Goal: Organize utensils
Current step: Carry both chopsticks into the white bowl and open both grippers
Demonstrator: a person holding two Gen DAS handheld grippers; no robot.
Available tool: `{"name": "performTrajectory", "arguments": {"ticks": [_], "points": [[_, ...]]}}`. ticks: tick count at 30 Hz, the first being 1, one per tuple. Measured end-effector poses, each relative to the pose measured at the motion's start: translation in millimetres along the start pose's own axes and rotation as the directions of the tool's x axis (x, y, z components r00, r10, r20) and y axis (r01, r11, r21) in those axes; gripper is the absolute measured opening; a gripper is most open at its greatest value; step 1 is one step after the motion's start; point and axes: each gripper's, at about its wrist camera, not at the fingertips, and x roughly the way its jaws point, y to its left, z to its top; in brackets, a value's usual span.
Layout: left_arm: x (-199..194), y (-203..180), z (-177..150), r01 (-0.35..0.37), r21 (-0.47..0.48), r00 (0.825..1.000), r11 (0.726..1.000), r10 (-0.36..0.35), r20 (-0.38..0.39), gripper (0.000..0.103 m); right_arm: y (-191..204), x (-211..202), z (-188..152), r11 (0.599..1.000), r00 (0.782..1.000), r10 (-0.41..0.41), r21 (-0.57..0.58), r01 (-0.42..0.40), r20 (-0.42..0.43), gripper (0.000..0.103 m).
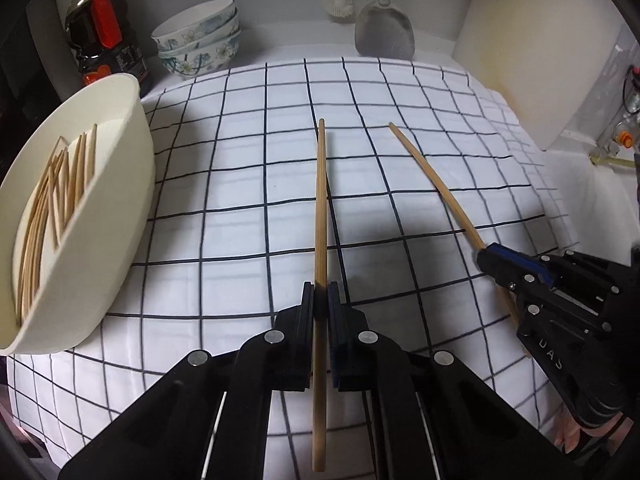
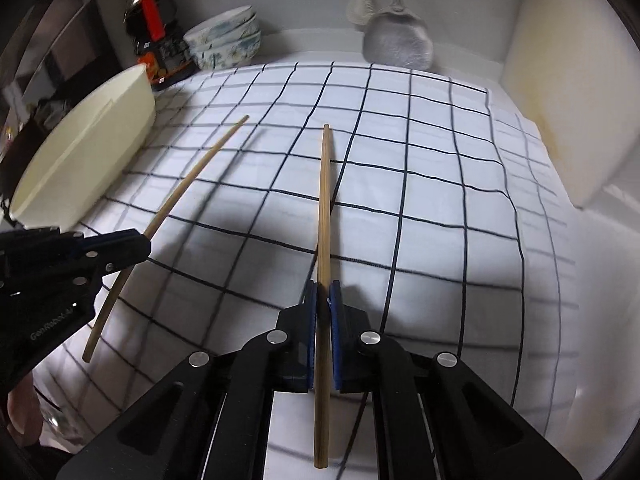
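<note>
Both black two-finger grippers grip: the left gripper clamps one long bamboo chopstick, the right gripper another bamboo chopstick, over the white black-checked cloth. Left stands a cream plastic tub holding more chopsticks.

- Home kitchen, counter corner against a white wall.
- Dark sauce bottle with red cap at back left corner of counter.
- Stacked floral bowls just beside bottle.
- Metal spatula and white brush hanging on back wall.
- Pale cutting board leaning upright at right edge.
- Checked cloth spread over counter.
- Cream basin at left edge, full of wooden chopsticks.
- Tap fittings glimpsed far right.
</note>
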Motion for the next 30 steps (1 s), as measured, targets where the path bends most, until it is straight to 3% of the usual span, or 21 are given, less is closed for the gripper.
{"name": "performTrajectory", "arguments": {"ticks": [8, 13, 22, 30], "points": [[-66, 35, 8, 0.034, -0.039, 0.996, 0.999, -0.03, 0.079, 0.007, 36, -55, 22, 0.999, 0.994, 0.027, 0.042, -0.031, 0.102, 0.006], [-101, 82, 10, -0.008, -0.087, 0.993, 0.996, 0.018, 0.116, 0.007, 88, -78, 53, 0.996, 0.983, 0.092, -0.015, -0.091, 0.159, 0.006], [-118, 183, 18, -0.081, -0.199, 0.985, 0.977, 0.109, 0.134, 0.007, 184, -56, 113, 0.974, 0.966, 0.21, -0.119, -0.193, 0.148, 0.006], [-104, 247, 36, -0.116, -0.267, 0.983, 0.957, 0.15, 0.11, 0.007, 249, -23, 151, 0.96, 0.965, 0.238, -0.178, -0.217, 0.107, 0.006]]}}
